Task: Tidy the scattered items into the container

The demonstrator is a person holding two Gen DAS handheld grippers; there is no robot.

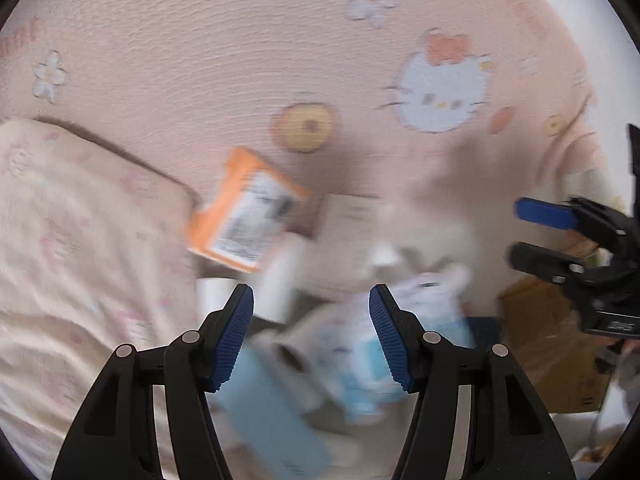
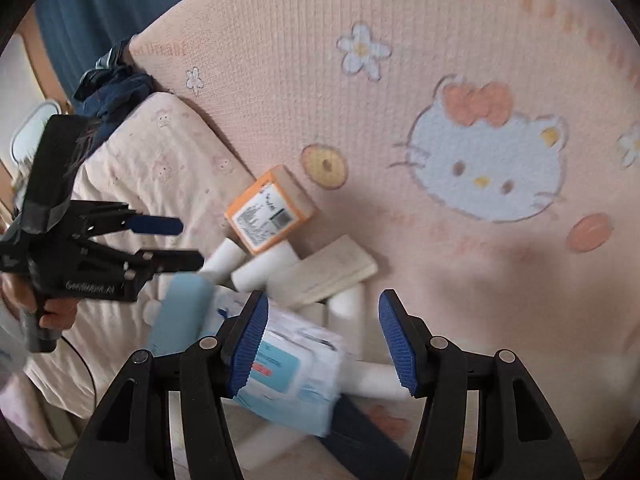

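Note:
Scattered items lie on a pink cartoon-cat bedspread (image 2: 440, 80): an orange box (image 2: 270, 210), several white rolls (image 2: 262, 266), a beige book (image 2: 328, 274), a light blue case (image 2: 182, 312) and a blue-and-white wipes pack (image 2: 296, 368). The left wrist view, blurred, shows the orange box (image 1: 244, 212), a white roll (image 1: 280, 280), the wipes pack (image 1: 384, 360) and the blue case (image 1: 276, 420). My left gripper (image 1: 311, 336) is open above the pile; it also shows in the right wrist view (image 2: 188, 242). My right gripper (image 2: 323, 346) is open over the wipes pack; it also shows in the left wrist view (image 1: 516, 232).
A cream pillow (image 2: 160, 168) lies left of the pile, with dark blue clothing (image 2: 116, 92) behind it. A brown cardboard box (image 1: 556, 344) sits at the right in the left wrist view.

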